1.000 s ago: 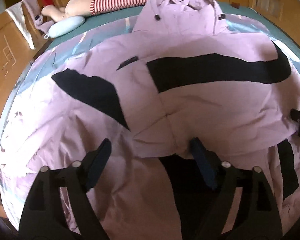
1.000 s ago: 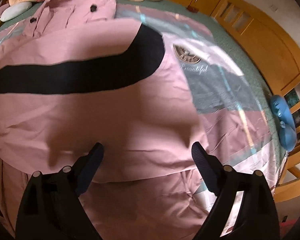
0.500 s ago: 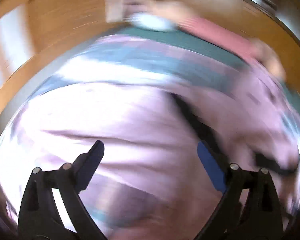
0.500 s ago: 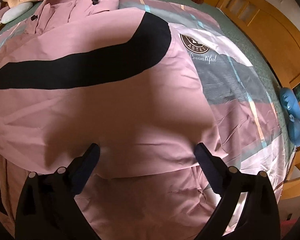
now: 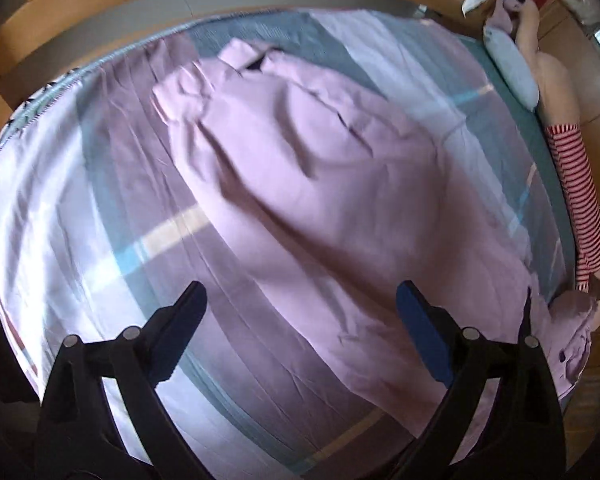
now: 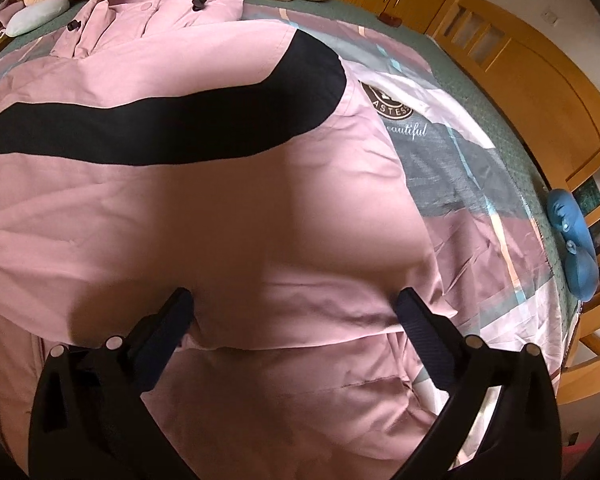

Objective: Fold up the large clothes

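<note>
A large pink jacket with a black curved stripe lies spread on the bed. Its hood points to the far end. In the left wrist view one long pink sleeve stretches across the sheet, its cuff at the far end. My left gripper is open and empty, above the sleeve and the sheet. My right gripper is open and empty, low over a folded edge of the jacket's body.
The bed has a patterned sheet in grey, mauve and white. A striped plush toy and a light blue pillow lie along the bed's head. A blue plush sits at the right edge. Wooden bed frame surrounds it.
My left gripper has swung from the jacket's body to face the outstretched sleeve on the left side. My right gripper has moved a little lower over the jacket's folded edge.
</note>
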The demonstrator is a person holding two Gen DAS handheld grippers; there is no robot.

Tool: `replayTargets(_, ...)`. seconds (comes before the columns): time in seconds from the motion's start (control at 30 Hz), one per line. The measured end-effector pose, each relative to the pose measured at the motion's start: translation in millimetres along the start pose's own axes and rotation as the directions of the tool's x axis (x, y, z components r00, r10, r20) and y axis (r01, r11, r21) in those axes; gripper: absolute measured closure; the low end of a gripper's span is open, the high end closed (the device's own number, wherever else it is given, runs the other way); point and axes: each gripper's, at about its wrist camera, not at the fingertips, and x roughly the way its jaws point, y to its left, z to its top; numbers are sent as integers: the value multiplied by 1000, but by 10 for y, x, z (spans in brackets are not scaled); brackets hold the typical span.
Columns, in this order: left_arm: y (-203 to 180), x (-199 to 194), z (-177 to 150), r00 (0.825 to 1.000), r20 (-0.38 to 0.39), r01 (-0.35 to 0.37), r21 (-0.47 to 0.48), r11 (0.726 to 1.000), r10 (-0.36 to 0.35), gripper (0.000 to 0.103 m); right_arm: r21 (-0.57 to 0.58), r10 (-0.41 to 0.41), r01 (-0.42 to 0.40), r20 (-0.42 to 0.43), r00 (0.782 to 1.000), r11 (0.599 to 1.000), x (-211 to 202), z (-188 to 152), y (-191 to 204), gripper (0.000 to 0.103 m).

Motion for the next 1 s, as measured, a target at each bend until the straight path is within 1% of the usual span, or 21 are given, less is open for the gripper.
replayTargets(0.03,-17,54,-6,1000,-17,-4,5,1000,4,4,2,-4,4,7,1000,1000,8,-4,14,1)
replayTargets(0.17,-47,269,-7,995,-97,20,-2,1000,-20,4,-3,-30,31,35,999,1000,17,-17,67,1)
replayTargets(0.27,-28,408,10,994,-111,16,-16,1000,-18,2,-3,-33,33,44,998,999,18,-39,82,1)
replayTargets(0.3,-29,439,18,994,-105,12,-12,1000,-13,2,0,-27,27,43,999,1000,24,-38,73,1)
replayTargets(0.37,-77,430,33,997,-70,-8,13,1000,9,2,5,-22,22,42,999,1000,27,-43,53,1)
replayTargets(0.4,-88,420,50,998,-55,-8,19,1000,9,2,4,-23,23,41,999,1000,29,-40,54,1)
replayTargets(0.57,-58,451,148,1000,12,22,-19,1000,-22,2,-3,-35,35,43,998,999,42,-33,56,1)
replayTargets(0.6,-51,441,146,1000,20,20,-13,1000,-19,6,-4,-36,37,43,998,999,35,-37,71,1)
replayTargets(0.63,-63,413,146,999,39,8,-4,1000,-8,15,-5,-38,39,43,998,999,31,-38,81,1)
replayTargets(0.67,-75,361,151,998,67,-6,6,1000,5,44,-5,-40,40,43,998,999,26,-42,91,1)
replayTargets(0.7,-85,344,164,997,77,7,9,1000,-7,65,-7,-42,43,43,998,999,26,-40,97,1)
replayTargets(0.73,-69,295,186,995,89,42,-2,999,-42,74,-9,-44,45,43,998,999,22,-40,105,1)
replayTargets(0.77,-38,235,203,991,107,78,-21,997,-75,87,-10,-46,46,42,998,999,17,-41,114,1)
replayTargets(0.8,-21,185,210,988,121,104,-31,994,-99,90,-11,-46,47,40,998,999,17,-35,115,1)
replayTargets(0.83,-37,84,208,978,156,145,-31,989,-139,91,-11,-47,48,38,998,999,18,-31,118,1)
replayTargets(0.87,-73,1,195,971,182,163,-17,986,-158,92,-11,-49,49,38,998,999,15,-35,124,1)
replayTargets(0.93,-207,-199,147,949,230,212,36,977,-214,92,-13,-52,53,41,998,999,11,-37,135,1)
replayTargets(1.0,-324,-390,59,923,246,282,88,955,-295,92,-15,-52,53,41,998,998,13,-35,131,1)
